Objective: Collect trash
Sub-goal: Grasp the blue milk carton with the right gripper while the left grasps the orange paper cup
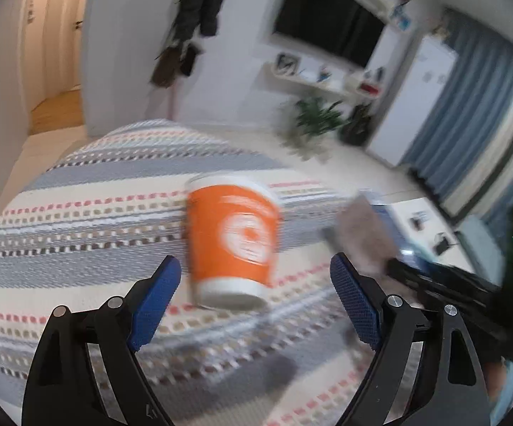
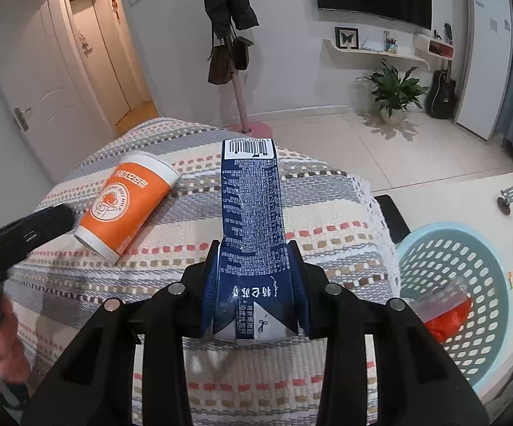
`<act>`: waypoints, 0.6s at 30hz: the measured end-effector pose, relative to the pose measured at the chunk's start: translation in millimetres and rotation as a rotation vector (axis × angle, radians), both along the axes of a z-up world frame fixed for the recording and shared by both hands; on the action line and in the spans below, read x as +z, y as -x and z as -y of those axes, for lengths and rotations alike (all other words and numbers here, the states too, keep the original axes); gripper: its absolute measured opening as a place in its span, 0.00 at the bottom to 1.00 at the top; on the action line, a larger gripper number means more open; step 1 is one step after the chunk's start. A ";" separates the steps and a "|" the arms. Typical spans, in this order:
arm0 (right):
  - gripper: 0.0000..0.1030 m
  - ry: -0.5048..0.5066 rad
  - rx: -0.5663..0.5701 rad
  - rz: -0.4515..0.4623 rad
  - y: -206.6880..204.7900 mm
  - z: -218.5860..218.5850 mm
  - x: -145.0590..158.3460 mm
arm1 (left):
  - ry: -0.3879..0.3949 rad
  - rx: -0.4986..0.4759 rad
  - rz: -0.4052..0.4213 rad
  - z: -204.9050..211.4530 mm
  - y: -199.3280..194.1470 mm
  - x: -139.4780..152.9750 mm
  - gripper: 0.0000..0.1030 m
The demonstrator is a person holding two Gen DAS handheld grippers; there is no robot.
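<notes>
An orange and white paper cup (image 1: pixel 233 239) lies on its side on the striped cloth (image 1: pixel 78 220); it also shows in the right wrist view (image 2: pixel 125 200). My left gripper (image 1: pixel 256 280) is open, its blue pads on either side of the cup's near end, not touching. My right gripper (image 2: pixel 254 259) is shut on a dark blue milk carton (image 2: pixel 252 213) and holds it above the cloth. The carton shows blurred in the left wrist view (image 1: pixel 363 234).
A light blue perforated basket (image 2: pixel 451 266) stands on the white table (image 2: pixel 469 198) at the right, with red-and-clear wrapper trash (image 2: pixel 448 314) in it. A black flat object (image 2: pixel 393 218) lies beside the cloth's lace edge. A coat stand, plant and guitar stand on the floor beyond.
</notes>
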State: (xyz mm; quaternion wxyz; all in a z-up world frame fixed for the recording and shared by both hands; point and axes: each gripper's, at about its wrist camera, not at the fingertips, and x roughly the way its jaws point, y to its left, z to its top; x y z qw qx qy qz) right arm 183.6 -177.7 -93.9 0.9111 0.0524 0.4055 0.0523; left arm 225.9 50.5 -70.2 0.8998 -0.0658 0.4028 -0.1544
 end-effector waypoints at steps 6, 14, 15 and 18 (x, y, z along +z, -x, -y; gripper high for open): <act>0.32 0.000 0.005 -0.021 -4.2 4.0 -8.6 | -0.064 -0.013 -0.093 14.4 -41.2 -18.8 0.80; 0.33 -0.007 0.017 -0.043 -8.3 4.1 -14.6 | -0.131 0.000 -0.114 25.3 -56.9 -25.0 0.65; 0.33 -0.010 0.018 -0.046 -9.1 4.1 -15.3 | -0.122 -0.001 -0.108 26.2 -56.0 -23.7 0.65; 0.33 -0.013 0.023 -0.049 -10.9 3.7 -16.2 | -0.084 0.000 -0.091 25.0 -48.9 -19.4 0.64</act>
